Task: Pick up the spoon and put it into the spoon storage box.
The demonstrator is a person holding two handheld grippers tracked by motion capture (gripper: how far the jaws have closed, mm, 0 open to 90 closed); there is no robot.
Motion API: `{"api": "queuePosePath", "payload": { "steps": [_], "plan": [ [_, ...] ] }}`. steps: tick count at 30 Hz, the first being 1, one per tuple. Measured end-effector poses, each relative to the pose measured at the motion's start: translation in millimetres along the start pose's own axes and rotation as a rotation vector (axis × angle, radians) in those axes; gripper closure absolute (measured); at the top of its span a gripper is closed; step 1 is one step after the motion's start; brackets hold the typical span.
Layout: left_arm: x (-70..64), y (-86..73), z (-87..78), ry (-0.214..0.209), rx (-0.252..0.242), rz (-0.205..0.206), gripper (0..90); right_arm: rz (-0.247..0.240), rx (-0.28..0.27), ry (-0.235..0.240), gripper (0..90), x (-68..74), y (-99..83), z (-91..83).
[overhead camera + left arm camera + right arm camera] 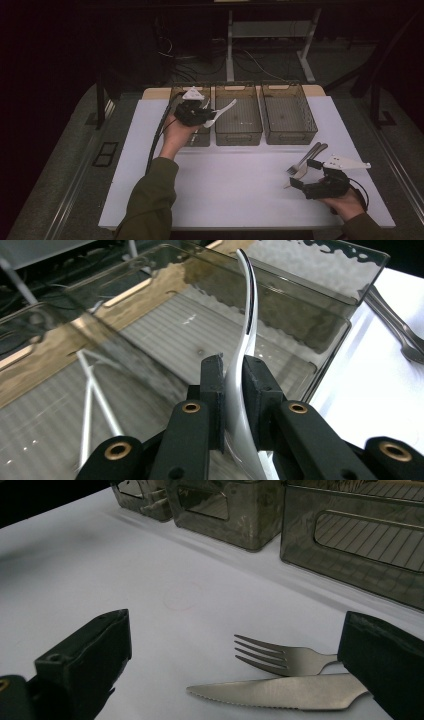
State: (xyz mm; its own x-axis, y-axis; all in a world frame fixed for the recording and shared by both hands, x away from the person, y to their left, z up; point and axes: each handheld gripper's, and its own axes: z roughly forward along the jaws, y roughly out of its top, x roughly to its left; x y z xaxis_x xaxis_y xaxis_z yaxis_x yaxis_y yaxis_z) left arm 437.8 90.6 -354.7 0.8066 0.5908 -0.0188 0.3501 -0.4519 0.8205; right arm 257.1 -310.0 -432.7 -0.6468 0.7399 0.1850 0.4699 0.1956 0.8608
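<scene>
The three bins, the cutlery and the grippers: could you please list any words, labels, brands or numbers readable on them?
None: no readable text on the bins, the fork, the knife, the utensil clamped in the left gripper, or the right gripper.

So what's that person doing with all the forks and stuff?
A person is sorting cutlery into three smoky plastic bins on a white table. The left gripper is clamped on a shiny utensil handle, holding it over the bins. The right gripper is wide open, low around a fork and a knife lying side by side on the table.
</scene>
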Motion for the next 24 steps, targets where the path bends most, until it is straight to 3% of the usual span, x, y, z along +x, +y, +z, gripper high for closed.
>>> {"api": "queuePosePath", "payload": {
  "steps": [14, 22, 24],
  "plan": [
    [-24.2, 17.4, 45.5, -0.033, 0.077, 0.066, 79.4, 0.001, -0.005, 0.005, 0.7, 0.1, 0.1, -1.0],
    [-24.0, 14.8, 57.2, -0.025, 0.131, 0.076, 79.0, 0.0, -0.012, 0.007, 0.7, 0.0, 0.3, -2.3],
    [-26.0, 13.4, 59.0, -0.019, 0.138, 0.048, 76.4, 0.001, -0.012, 0.006, 0.7, 0.0, 0.4, -2.4]
  ]
}}
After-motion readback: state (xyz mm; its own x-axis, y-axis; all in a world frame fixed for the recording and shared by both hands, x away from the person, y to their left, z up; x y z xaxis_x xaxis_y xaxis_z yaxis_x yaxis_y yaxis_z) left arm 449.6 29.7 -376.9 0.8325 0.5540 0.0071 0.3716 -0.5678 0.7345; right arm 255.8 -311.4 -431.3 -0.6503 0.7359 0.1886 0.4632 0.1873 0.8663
